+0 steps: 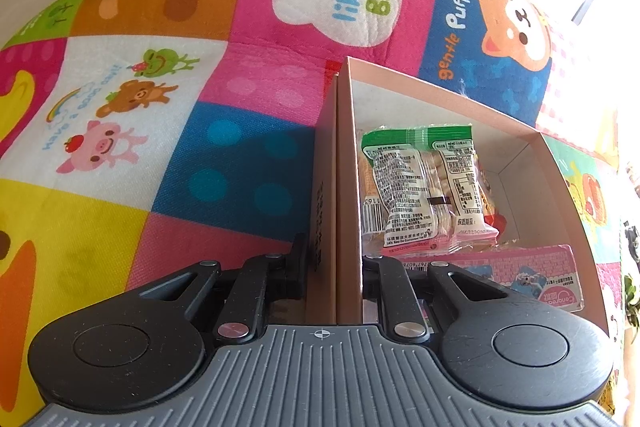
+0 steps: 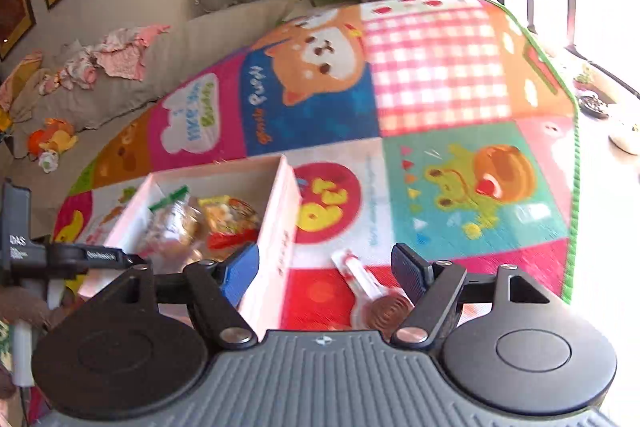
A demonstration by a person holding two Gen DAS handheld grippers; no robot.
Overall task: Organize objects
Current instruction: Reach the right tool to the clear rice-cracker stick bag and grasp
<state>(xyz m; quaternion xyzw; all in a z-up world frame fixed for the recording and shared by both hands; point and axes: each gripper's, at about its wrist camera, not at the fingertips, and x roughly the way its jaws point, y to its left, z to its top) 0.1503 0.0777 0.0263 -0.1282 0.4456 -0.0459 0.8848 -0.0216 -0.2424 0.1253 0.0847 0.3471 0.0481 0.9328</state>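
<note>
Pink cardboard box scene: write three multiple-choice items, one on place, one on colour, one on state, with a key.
1. Where does the wrapped lollipop with the brown spiral disc lie?
A. inside the box
B. on the patchwork play mat beside the box
C. on the sofa

2. What colour is the pink cardboard box's inside?
A. white
B. black
C. green

3. How does the left gripper stand?
A. wide open in the air
B. shut on the box's wall
C. holding a snack packet

Key: B, it lies on the mat outside the wall; A, bare floor shows white; B, fingers clamp the wall.
</note>
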